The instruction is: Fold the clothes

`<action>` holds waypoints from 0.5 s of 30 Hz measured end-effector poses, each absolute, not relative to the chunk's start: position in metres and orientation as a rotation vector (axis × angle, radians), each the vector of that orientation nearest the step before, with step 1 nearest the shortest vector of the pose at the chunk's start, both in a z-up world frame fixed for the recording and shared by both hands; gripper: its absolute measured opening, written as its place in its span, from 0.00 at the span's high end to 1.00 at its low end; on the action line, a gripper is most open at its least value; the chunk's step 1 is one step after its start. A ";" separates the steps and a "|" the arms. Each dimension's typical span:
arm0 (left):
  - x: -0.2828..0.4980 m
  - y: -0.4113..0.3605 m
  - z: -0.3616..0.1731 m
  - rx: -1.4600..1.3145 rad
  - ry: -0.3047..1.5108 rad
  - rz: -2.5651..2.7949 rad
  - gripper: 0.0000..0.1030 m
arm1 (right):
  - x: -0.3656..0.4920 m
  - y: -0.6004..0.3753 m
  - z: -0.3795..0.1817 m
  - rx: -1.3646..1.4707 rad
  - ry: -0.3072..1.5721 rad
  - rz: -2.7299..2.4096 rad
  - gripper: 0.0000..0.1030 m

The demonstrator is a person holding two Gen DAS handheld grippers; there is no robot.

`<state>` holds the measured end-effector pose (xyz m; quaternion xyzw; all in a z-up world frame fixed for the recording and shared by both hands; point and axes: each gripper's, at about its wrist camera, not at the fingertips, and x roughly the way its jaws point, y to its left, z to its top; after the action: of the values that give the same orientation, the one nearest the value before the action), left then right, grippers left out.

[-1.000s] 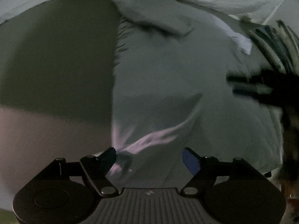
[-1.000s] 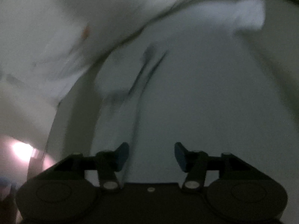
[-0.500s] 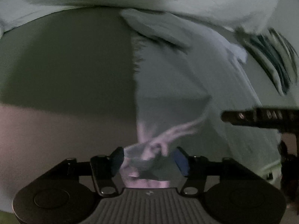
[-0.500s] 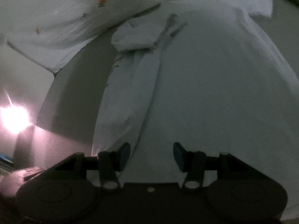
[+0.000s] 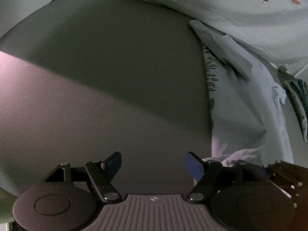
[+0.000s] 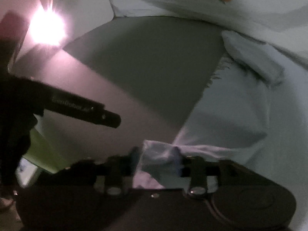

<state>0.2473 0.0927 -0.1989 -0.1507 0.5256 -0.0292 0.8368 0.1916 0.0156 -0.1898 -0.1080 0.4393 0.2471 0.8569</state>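
**Right gripper bunched on garment hem, left gripper empty over bare surface**

Right gripper (image 6: 158, 160): jaws closing, a wad of the pale garment (image 6: 231, 115) bunched between the blue pads, which press on it. Frame blurred. Left gripper (image 5: 152, 163): jaws opening, wide apart, nothing between them, only the grey surface (image 5: 105, 96) under them. Garment lies to the right of the left gripper, near hem rumpled, running far toward a folded sleeve. A printed inner edge shows along its left side. Carrot-print sheet (image 5: 240, 15) across the far edge, touching the garment's far end. Striped dark cloth (image 5: 298, 100) far right. Bright lamp glare (image 6: 47, 28) upper left in the right wrist view.
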 end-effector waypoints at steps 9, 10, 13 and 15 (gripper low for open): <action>0.261 0.105 -0.207 -0.229 1.120 -0.207 0.27 | 0.161 0.035 -0.166 -0.330 0.738 0.293 0.96; 0.264 0.103 -0.206 -0.219 1.116 -0.231 0.27 | 0.152 0.025 -0.151 -0.293 0.695 0.260 0.96; 0.267 0.089 -0.205 -0.198 1.114 -0.324 0.27 | 0.125 -0.014 -0.116 -0.208 0.635 0.142 0.96; 0.268 0.074 -0.208 -0.198 1.127 -0.399 0.27 | 0.122 -0.044 -0.120 -0.111 0.722 0.073 0.96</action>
<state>0.2682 0.0735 -0.2078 -0.0929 0.5296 -0.1875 0.8220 0.1218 -0.0438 -0.1196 -0.0541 0.3531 0.0356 0.9333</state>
